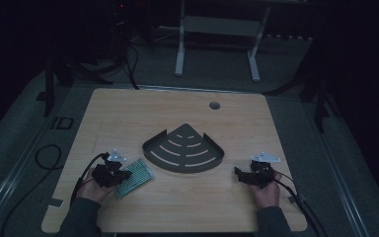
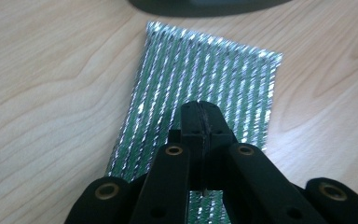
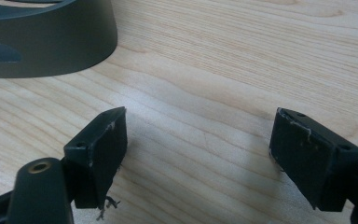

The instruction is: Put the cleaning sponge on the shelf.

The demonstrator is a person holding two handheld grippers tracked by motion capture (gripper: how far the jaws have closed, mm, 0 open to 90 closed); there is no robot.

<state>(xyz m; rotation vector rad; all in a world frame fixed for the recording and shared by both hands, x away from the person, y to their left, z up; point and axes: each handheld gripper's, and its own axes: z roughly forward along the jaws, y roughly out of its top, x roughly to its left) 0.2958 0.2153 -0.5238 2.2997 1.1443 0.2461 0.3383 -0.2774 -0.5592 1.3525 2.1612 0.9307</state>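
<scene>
The left gripper (image 1: 122, 174) sits low at the near left of the wooden table (image 1: 128, 113), held in the person's left hand (image 1: 94, 188). In the left gripper view its jaws are pressed tight together with no gap between the tips, poised over a green, silver-striped foil pouch (image 2: 205, 79); whether they pinch its surface or merely rest above it I cannot tell. The pouch lies flat just ahead of and beneath this gripper. Beyond the pouch's far edge, and to the right of the left gripper, stands a dark quarter-round corner shelf (image 1: 183, 148) with curved slots. Further right, the right gripper (image 1: 239, 174) hovers above bare wood, its jaws spread wide with nothing between them. The shelf's curved wall (image 3: 51, 42) lies ahead and to that gripper's left.
</scene>
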